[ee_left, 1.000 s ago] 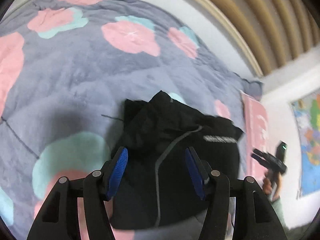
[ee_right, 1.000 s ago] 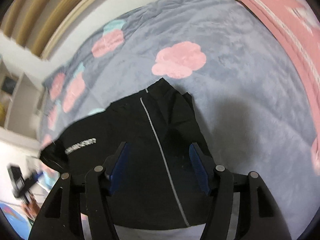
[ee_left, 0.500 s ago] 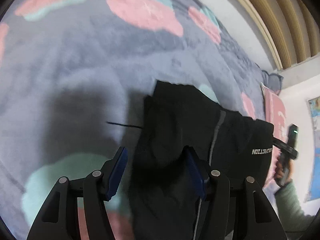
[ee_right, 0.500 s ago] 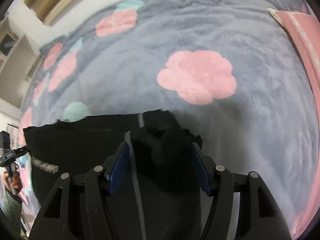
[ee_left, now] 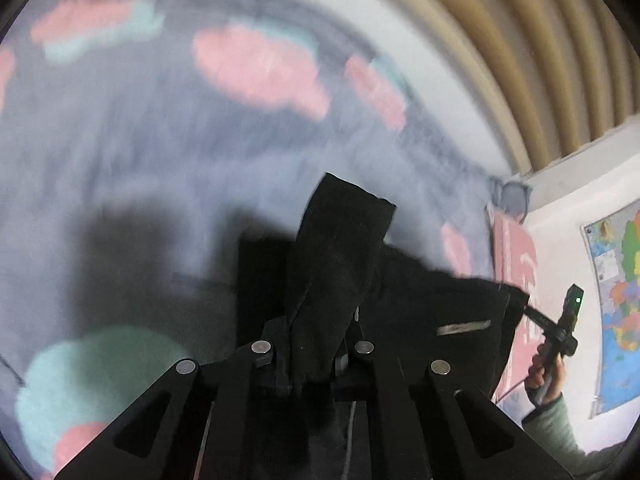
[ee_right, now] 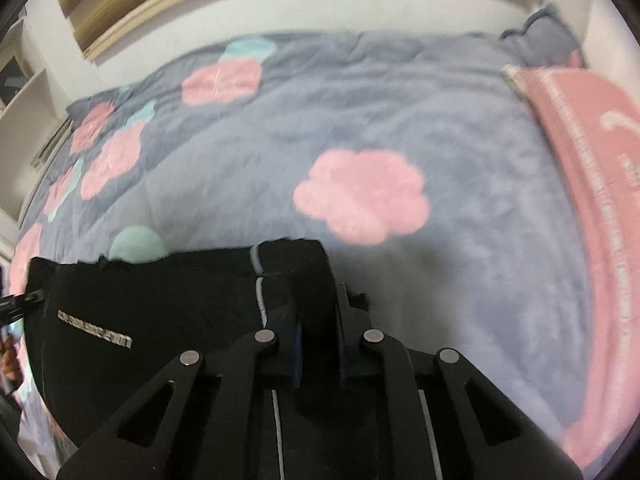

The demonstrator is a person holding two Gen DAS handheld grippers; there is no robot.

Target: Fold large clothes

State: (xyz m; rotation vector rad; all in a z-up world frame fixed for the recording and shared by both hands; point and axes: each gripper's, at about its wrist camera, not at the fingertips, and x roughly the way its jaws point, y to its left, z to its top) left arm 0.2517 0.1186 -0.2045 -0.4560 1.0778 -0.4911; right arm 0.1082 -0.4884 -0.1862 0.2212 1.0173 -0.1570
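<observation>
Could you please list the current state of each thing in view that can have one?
left hand-held gripper: shut on the jacket.
right hand-held gripper: shut on the jacket.
jacket: black, pinched at two spots, stretched between the hand-held grippers, lifted off the blanket.
blanket: spread flat on the bed.
pink cloth: lying along the blanket's right side.

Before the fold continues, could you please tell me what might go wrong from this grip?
1. Each hand-held gripper, left and right, pinches only a narrow bunch of the black garment, so the fabric could slip out under tension.
2. The left wrist view is motion-blurred; a fast swing could lay the fold down crooked.
3. The garment hangs bunched between the grips, so creases may get folded in on the flowered blanket.
</observation>
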